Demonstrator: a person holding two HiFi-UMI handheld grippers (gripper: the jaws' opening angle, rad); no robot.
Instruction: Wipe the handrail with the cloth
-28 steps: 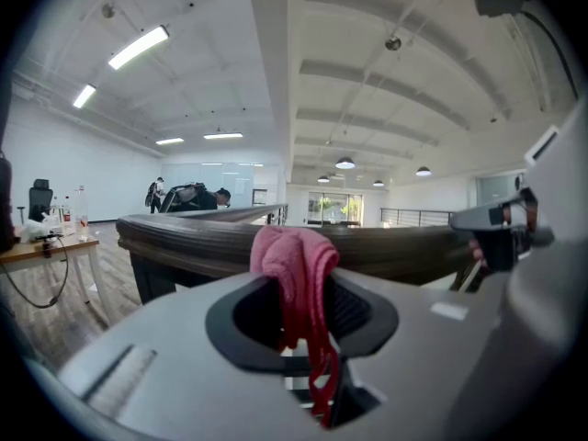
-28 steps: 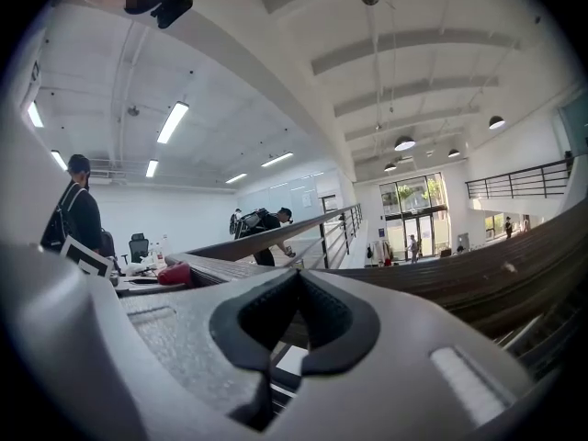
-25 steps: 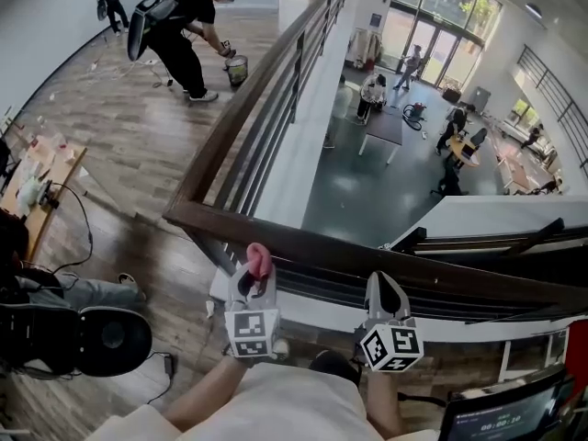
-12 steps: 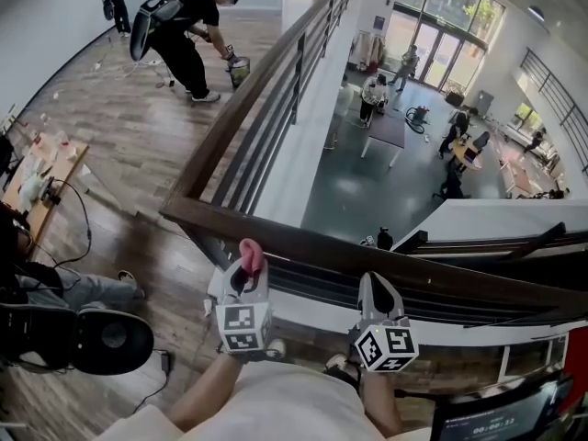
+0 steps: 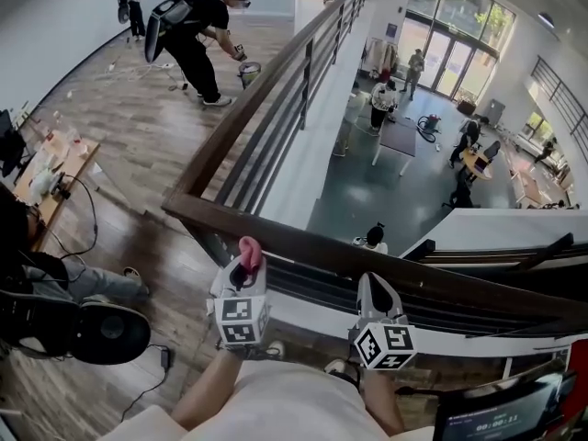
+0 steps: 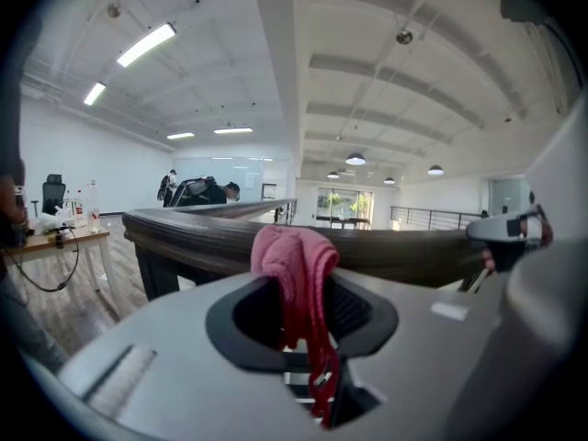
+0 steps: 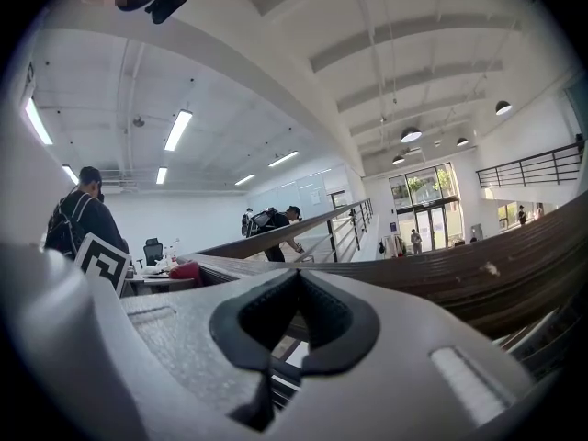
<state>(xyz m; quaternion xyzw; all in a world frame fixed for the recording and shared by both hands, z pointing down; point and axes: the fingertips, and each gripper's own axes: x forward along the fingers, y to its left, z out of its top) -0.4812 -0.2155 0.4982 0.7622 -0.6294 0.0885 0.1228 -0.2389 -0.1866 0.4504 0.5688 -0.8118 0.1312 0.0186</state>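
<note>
Cloth: pink cloth (image 6: pixel 292 251) pinched in the left tongs (image 6: pixel 299 315), bunched above the tips, one tail hanging down between them.
Grip, left: clenched on the cloth, near the corner of the wooden handrail (image 5: pixel 386 263), at its near edge.
Grip, right: right tongs (image 7: pixel 294 324) closed, nothing between them, held below the rail and apart from it.
Change: over the last second the left tongs drifted slightly left along the rail. The right barely moved.
Meaning: likely still the approach. Cloth looks at the rail's edge, contact not confirmed, and no wiping stroke is evident.
Views: only the head view shows the corner and both runs of rail. Only the gripper views settle what each pair of tongs holds.
</note>
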